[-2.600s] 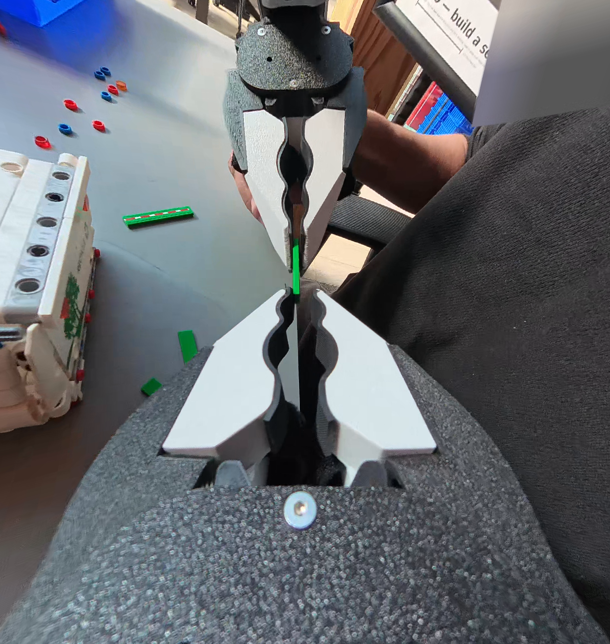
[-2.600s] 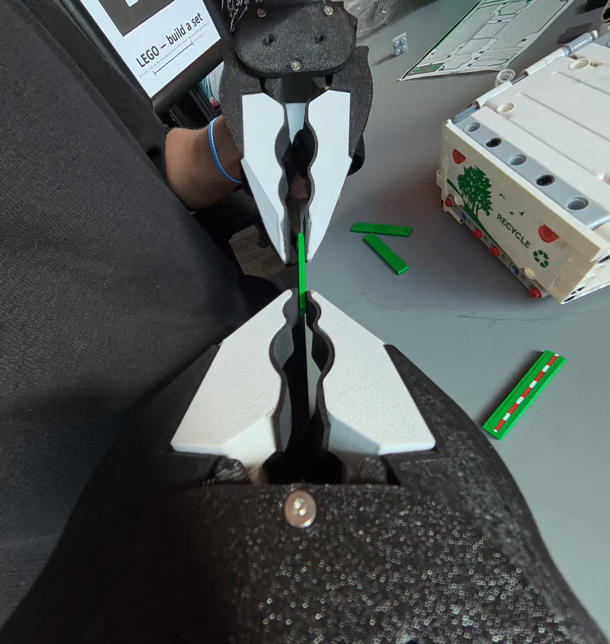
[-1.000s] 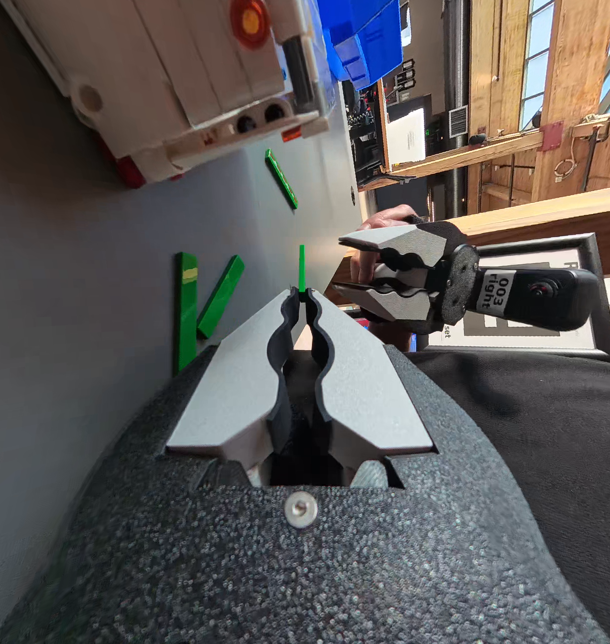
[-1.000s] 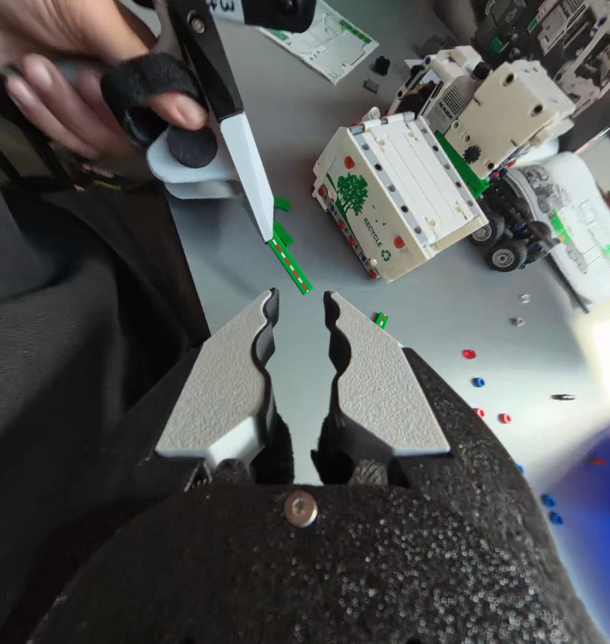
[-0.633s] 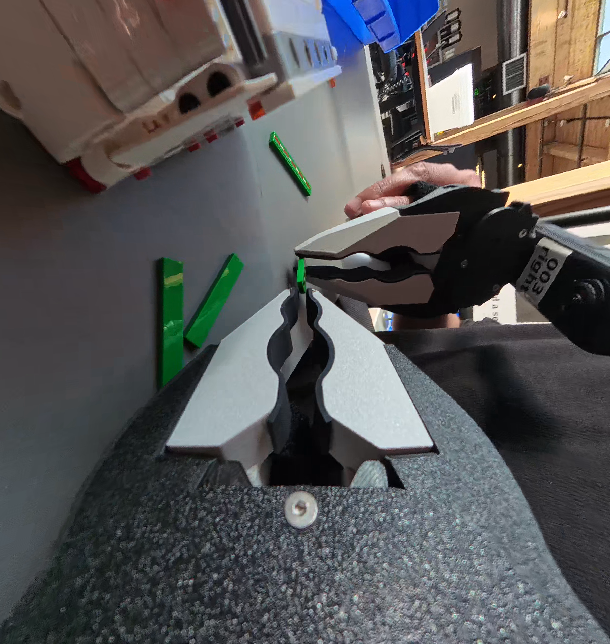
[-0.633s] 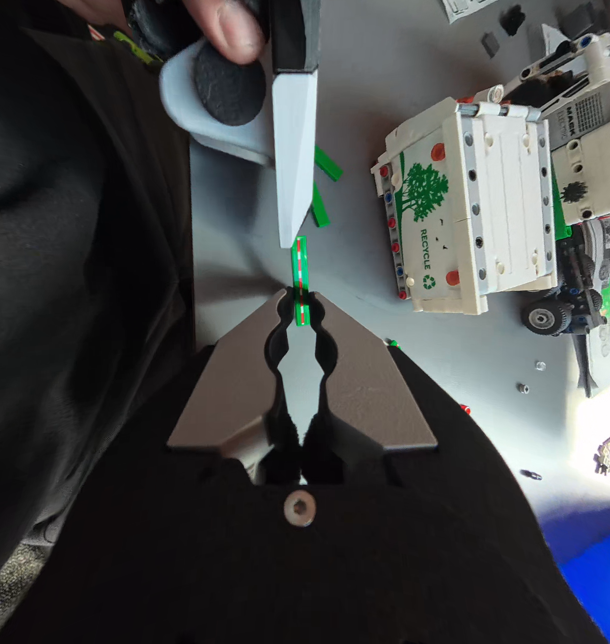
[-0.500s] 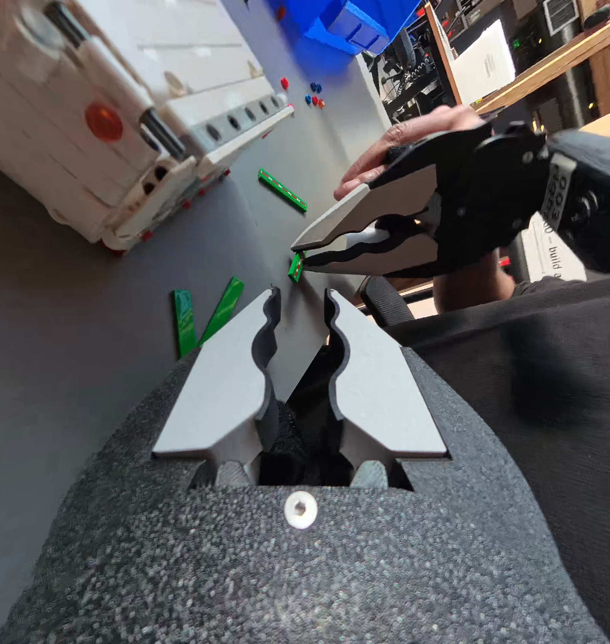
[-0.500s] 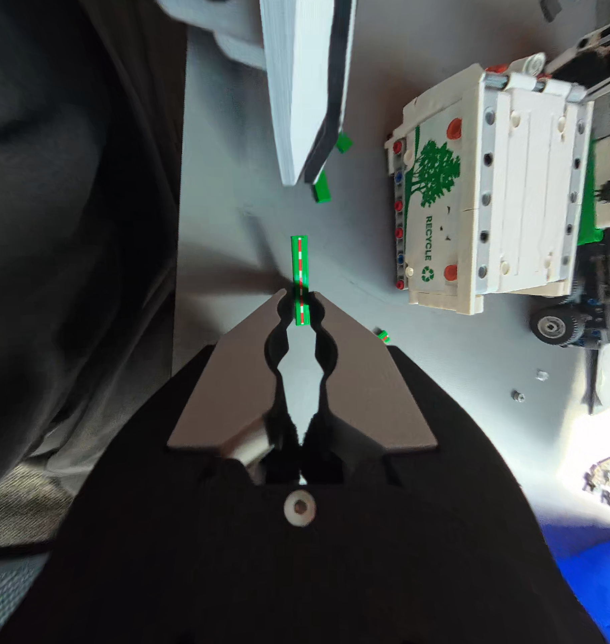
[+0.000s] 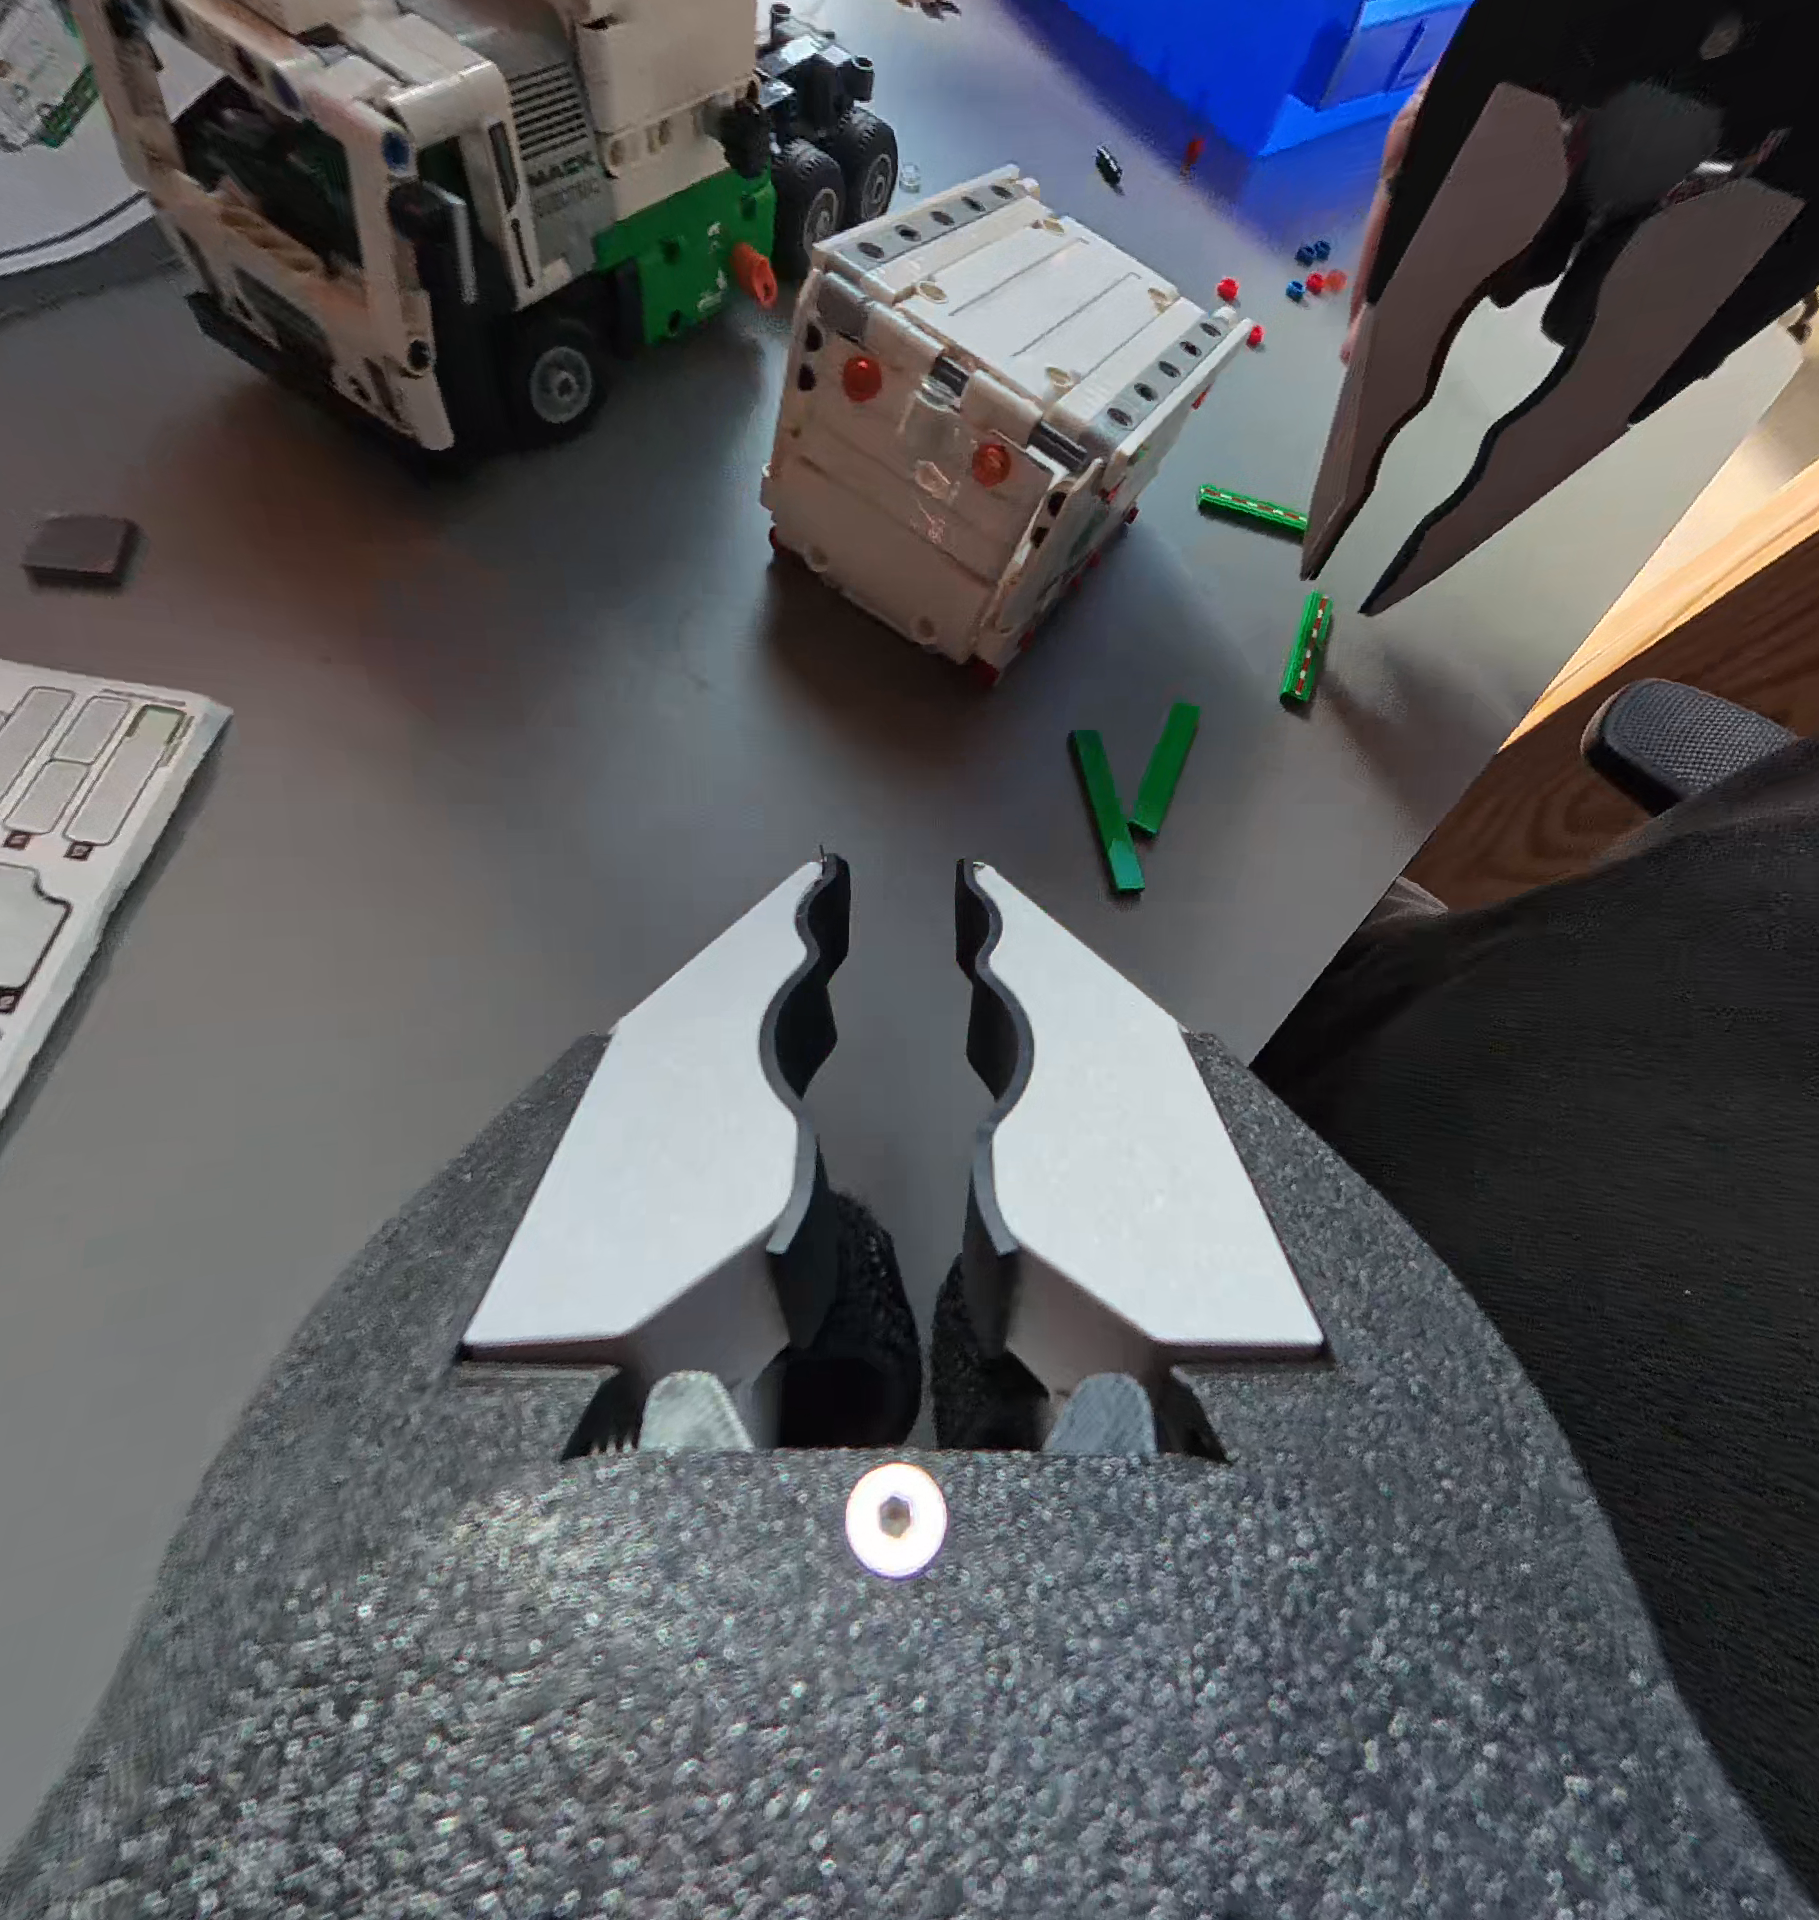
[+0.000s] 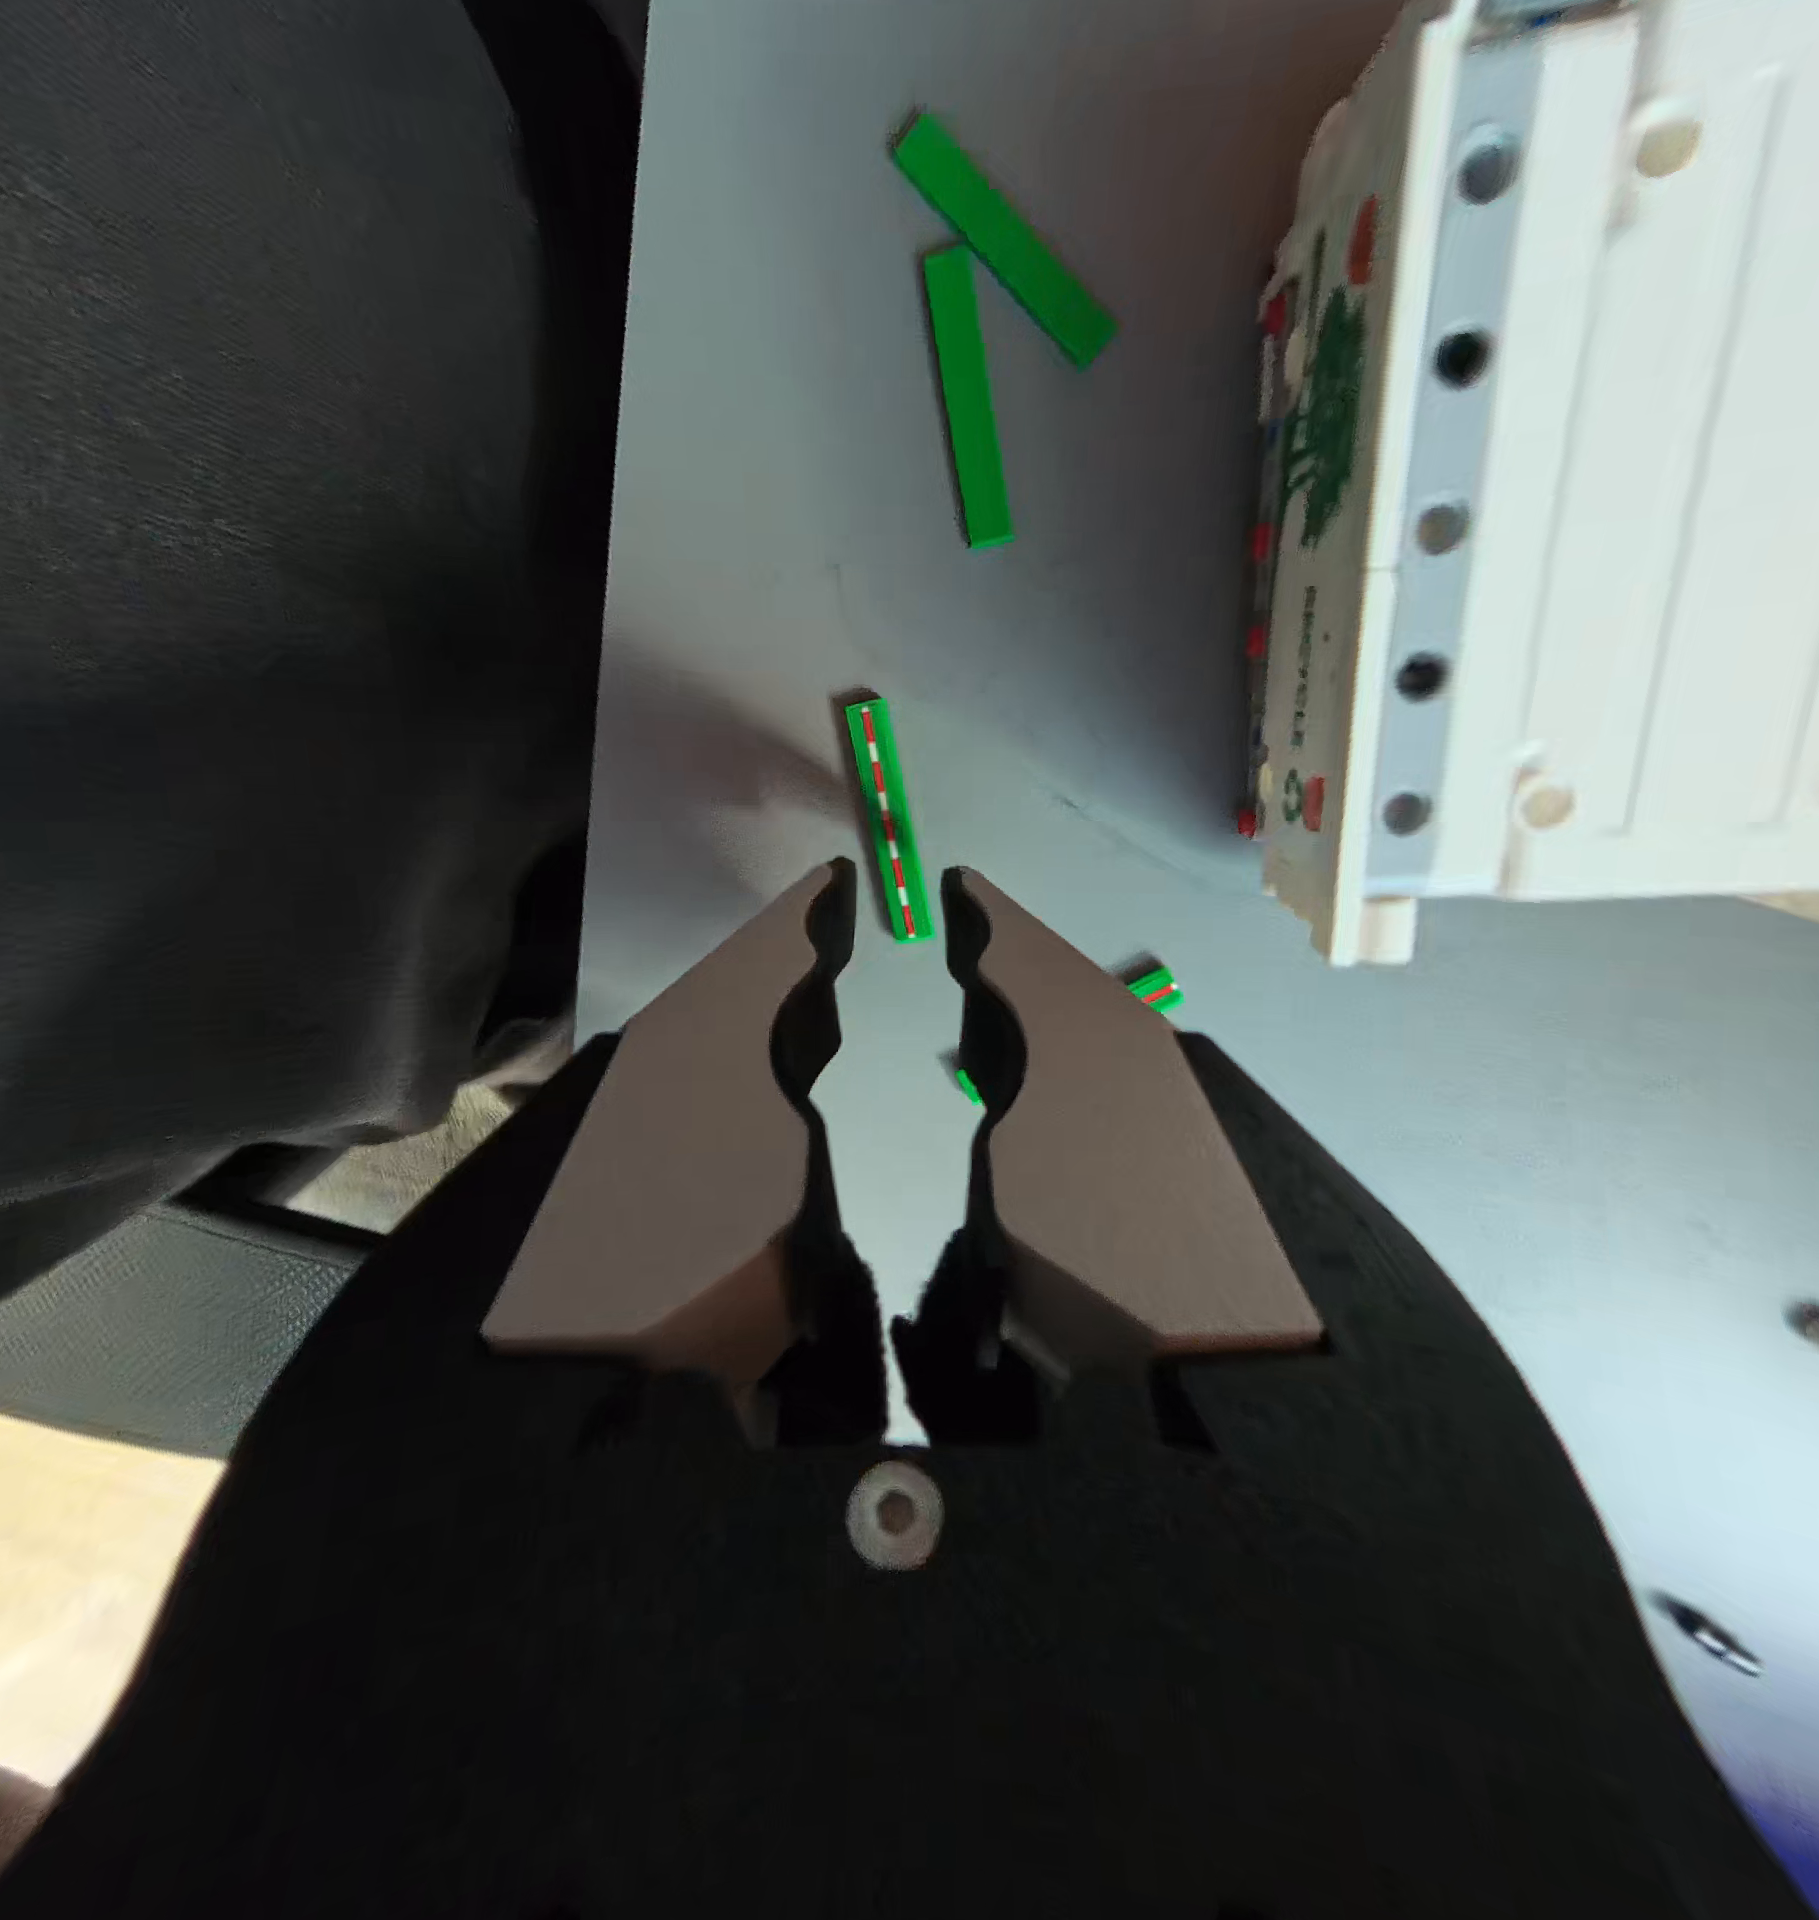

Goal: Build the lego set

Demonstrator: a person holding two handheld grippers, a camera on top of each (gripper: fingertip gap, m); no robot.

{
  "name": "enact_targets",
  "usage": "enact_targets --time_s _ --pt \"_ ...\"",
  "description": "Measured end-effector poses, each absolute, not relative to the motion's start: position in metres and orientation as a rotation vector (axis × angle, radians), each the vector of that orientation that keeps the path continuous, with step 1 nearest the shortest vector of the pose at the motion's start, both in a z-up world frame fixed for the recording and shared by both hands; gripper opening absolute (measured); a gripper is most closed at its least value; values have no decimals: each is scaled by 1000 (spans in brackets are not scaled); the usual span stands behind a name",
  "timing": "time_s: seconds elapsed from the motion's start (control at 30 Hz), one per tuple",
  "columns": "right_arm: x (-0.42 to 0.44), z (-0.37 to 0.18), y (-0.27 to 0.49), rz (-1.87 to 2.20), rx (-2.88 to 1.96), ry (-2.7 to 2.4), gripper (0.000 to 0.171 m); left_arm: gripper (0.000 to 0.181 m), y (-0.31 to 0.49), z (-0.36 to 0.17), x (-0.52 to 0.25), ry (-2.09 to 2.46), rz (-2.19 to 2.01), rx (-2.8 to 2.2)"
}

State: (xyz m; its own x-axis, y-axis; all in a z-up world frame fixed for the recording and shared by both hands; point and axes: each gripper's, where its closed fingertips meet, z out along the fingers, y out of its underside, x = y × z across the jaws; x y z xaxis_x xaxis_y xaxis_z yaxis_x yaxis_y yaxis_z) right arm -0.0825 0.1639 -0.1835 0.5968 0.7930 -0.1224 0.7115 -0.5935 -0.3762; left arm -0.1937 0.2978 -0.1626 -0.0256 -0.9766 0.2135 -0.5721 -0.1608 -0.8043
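Note:
My left gripper [image 9: 900,883] is open and empty, low over the dark table near its front edge. My right gripper [image 10: 897,883] is open; in the left wrist view [image 9: 1341,587] it hangs tips-down at the right. A green tile with a red-white stripe [image 10: 889,821] lies flat on the table just ahead of and between its fingertips; it also shows in the left wrist view [image 9: 1305,649]. Two plain green tiles [image 9: 1128,800] [image 10: 972,395] lie crossed nearby. A second striped tile [image 9: 1253,511] lies beside the white box body [image 9: 988,416] [image 10: 1570,520]. The truck cab and chassis [image 9: 448,208] stand behind.
A sticker sheet [image 9: 53,790] lies at the left, a small dark tile [image 9: 79,545] beyond it. Blue bins [image 9: 1248,62] stand at the back with small red and blue pins [image 9: 1310,281] in front. The table edge, a chair armrest [image 9: 1684,738] and dark clothing are at the right. About 20 cm separates my left fingertips from my right.
My left gripper let go of the striped tile, opened and drew back. My right gripper took the tile, lowered it to the table and opened; the tile now lies flat.

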Motion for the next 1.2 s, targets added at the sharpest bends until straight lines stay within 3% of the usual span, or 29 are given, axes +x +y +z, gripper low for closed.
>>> enact_targets --time_s 0.03,0.27,0.43,0.77,0.9,1.03,1.2 --pt "-81 -177 164 431 -2521 -1138 16 19 304 -162 -197 1595 -1093 -1773" --pt "-16 -126 181 335 -2153 -186 17 21 370 -161 -231 1420 -940 -1789" --pt "-8 -101 181 410 -1771 153 16 22 440 -158 -274 1315 -659 -1848" --pt "-78 -99 212 475 -1898 -157 15 28 479 -183 -216 1361 -713 -1948" --pt "-110 -91 239 422 -1908 -298 23 27 509 -175 -199 1198 -696 -1991" --pt "-145 -89 268 407 -1929 -409 22 66 546 -188 -199 1260 -550 -2093" --pt "-173 -101 274 466 -1929 -486 21 62 569 -191 -195 1408 -501 -2016"
